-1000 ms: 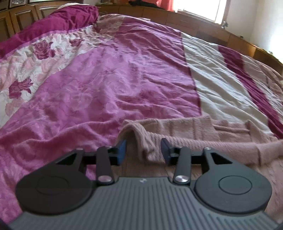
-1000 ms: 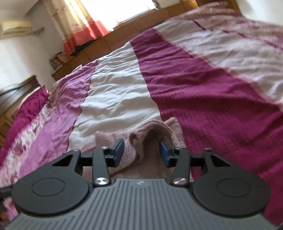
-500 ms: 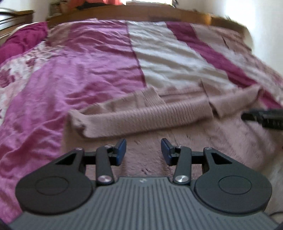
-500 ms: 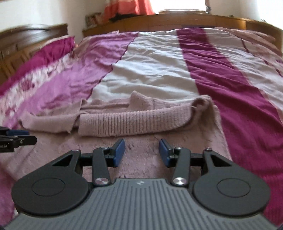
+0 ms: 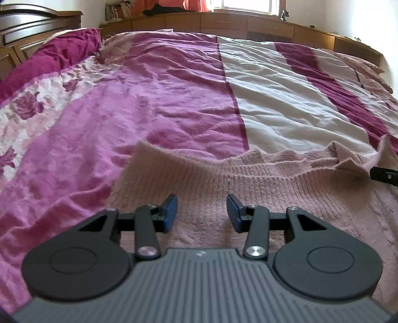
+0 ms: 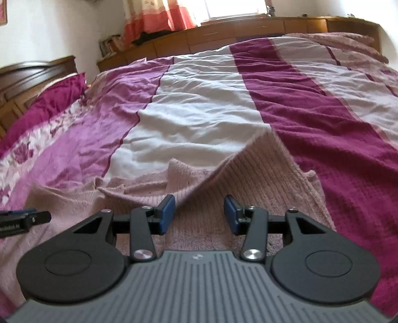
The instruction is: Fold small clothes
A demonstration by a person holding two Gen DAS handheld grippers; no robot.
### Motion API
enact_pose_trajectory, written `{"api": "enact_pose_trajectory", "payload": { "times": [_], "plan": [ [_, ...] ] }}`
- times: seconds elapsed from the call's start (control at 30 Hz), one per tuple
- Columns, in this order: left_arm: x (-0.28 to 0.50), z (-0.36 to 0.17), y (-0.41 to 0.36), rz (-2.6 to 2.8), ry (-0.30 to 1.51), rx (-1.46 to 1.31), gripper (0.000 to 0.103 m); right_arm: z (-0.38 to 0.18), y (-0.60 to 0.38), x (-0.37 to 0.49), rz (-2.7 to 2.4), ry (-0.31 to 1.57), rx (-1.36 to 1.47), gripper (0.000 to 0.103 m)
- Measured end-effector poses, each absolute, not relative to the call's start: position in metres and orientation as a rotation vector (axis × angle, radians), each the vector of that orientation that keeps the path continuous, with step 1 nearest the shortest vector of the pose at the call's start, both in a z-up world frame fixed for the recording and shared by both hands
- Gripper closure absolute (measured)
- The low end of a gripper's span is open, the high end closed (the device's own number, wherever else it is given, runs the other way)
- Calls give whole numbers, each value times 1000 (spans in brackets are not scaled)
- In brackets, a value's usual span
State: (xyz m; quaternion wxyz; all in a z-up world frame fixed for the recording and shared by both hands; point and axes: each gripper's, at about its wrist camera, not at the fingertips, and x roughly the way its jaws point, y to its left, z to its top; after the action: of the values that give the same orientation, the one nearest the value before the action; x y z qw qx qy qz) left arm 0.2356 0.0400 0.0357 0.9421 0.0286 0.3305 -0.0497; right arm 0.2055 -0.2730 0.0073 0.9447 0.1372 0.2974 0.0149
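A dusty pink knit sweater (image 5: 248, 183) lies spread on the bed, its ribbed edge running across the left wrist view. It also shows in the right wrist view (image 6: 258, 179), where its far right corner is folded up. My left gripper (image 5: 202, 211) is open and empty just above the sweater's left part. My right gripper (image 6: 199, 211) is open and empty above the sweater's right part. Each gripper's tip shows in the other's view, the right gripper at the right edge (image 5: 384, 175) and the left gripper at the left edge (image 6: 24, 218).
The bedspread (image 5: 174, 99) has pink, white and dark magenta stripes with a floral panel at the left. A magenta pillow (image 5: 49, 54) lies by the wooden headboard (image 5: 37, 22). Wooden cabinets (image 5: 248, 22) run along the far side under a window.
Both grippers let go of the sweater's folded edge and drew back. The rolled band seen half a second ago now lies flatter, and both cameras sit closer over the knit.
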Motion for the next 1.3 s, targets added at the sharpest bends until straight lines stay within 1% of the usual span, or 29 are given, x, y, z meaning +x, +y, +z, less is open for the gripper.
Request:
{"api": "enact_pose_trajectory", "payload": {
  "times": [0.1,0.23,0.33,0.47,0.53,0.67,0.83,0.93,1.0,1.07,1.3],
  "plan": [
    [232,37,47,-97,667,70,57,9,-274,199,31,595,276,51],
    [229,37,58,-69,675,73,57,13,-279,190,32,583,275,45],
    [230,33,67,-16,696,81,57,15,-280,187,7,587,236,43],
    [234,26,80,7,743,45,58,1,-287,197,-11,684,215,43],
    [233,28,80,5,739,41,58,0,-287,195,-9,673,216,42],
    [223,39,82,-13,739,15,57,11,-289,184,-2,661,283,35],
    [202,54,84,-25,731,39,57,29,-294,148,3,603,339,29],
    [186,63,90,-10,738,52,57,34,-303,120,-4,581,375,28],
    [176,69,96,3,749,28,57,35,-311,101,-22,574,408,28],
    [165,72,102,9,761,-13,57,35,-320,83,-46,567,444,24],
    [132,74,103,10,801,-86,57,27,-348,35,-85,575,554,22]
  ]
}}
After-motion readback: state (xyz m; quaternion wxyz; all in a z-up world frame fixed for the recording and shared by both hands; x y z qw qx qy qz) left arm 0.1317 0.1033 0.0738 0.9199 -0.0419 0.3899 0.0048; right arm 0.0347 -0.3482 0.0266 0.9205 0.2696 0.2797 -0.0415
